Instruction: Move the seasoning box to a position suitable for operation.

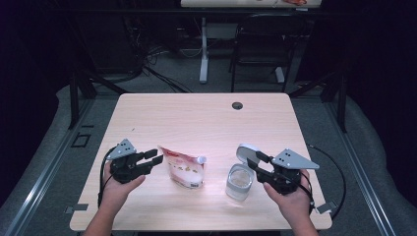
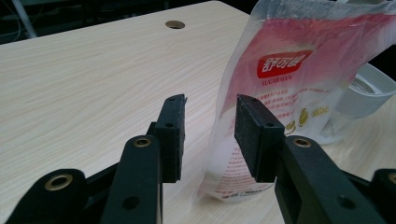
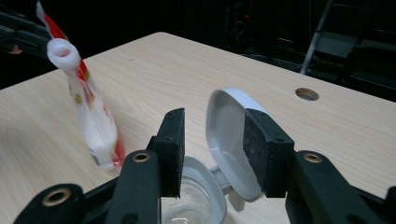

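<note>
Two grippers: left gripper (image 1: 151,161) just left of the pouch; right gripper (image 1: 257,162) at the raised lid of the jar.
Pouch: red-and-white sugar pouch (image 1: 183,168) stands upright near the front middle of the table (image 1: 196,115), spout (image 3: 61,52) at its top corner, turned toward the jar.
Jar: clear jar (image 1: 239,182) stands right of the pouch, apart from it, its grey hinged lid (image 3: 229,135) flipped up and back.
Left jaws: partly open, nothing between them; in the left gripper view the pouch's near edge (image 2: 261,112) sits just beyond the right pad.
Right jaws: wide open, holding nothing; in the right gripper view the lid stands between the pads, and I cannot tell if it touches the right one.
Likely work: gripping the pouch to pour into the open jar.
Risk, pouch: thin, soft film could buckle or slip under a shallow pinch at the edge, and a nudge could tip it over.
Risk, jar: the lid could swing shut or be knocked by the right jaws, shifting the light jar.
Risk, pour: a small spout over a narrow mouth could spill sugar on the table.
Around: round cable hole (image 1: 237,105) at the far edge; chair (image 1: 265,44) and desk leg (image 1: 203,49) beyond.
In the way: nothing lies between pouch and jar.
</note>
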{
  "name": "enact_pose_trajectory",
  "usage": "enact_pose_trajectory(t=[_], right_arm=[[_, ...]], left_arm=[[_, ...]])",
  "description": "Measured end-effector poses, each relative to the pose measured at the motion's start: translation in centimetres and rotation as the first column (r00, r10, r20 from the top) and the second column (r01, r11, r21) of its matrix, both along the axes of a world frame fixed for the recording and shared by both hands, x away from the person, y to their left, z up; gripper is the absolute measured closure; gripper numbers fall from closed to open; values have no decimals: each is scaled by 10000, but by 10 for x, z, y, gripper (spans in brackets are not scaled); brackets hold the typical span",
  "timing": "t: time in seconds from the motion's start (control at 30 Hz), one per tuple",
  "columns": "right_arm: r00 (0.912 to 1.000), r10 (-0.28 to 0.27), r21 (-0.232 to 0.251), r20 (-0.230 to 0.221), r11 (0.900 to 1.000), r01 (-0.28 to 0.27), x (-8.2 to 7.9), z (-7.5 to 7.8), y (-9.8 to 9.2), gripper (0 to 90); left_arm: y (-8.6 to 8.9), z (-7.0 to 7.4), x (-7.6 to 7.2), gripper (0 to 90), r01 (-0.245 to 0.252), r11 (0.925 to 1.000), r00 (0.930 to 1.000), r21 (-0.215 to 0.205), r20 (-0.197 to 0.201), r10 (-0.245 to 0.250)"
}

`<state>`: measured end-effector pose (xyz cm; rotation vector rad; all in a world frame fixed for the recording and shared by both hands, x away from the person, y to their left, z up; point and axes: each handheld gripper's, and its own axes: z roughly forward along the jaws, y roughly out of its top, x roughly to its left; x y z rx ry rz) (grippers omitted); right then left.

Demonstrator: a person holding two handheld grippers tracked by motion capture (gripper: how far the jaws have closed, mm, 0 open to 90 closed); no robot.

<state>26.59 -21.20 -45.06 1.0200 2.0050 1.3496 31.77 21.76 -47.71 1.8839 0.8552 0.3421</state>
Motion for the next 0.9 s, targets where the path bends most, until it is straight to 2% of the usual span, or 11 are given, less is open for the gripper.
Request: enact_pose_trajectory(t=[0.13,0.2,0.43,0.67,0.8,0.9], right_arm=[[9993,376,-22,-16,9993,-376,0,1,11,592],[9971,763,-117,-70,9970,-764,3,-1,23,590],[9900,1388,-215,-230,9900,-1393,13,-6,50,588],[9842,1737,-330,-356,9840,-1748,18,-10,67,589],[9801,1932,-318,-451,9803,-1947,20,-12,74,590],[9766,2105,-429,-443,9763,-2123,21,-11,81,590]], left_arm=[[-2,0,1,631,95,10000,10000,21,30,-95],[-4,0,1,625,158,9999,9999,59,29,-158],[-8,0,1,639,403,9992,9992,61,72,-404],[-8,0,0,670,556,9984,9984,-62,-89,-556],[-8,0,-1,701,551,9985,9985,37,-62,-551],[-6,-1,-1,728,555,9984,9984,-105,-86,-555]])
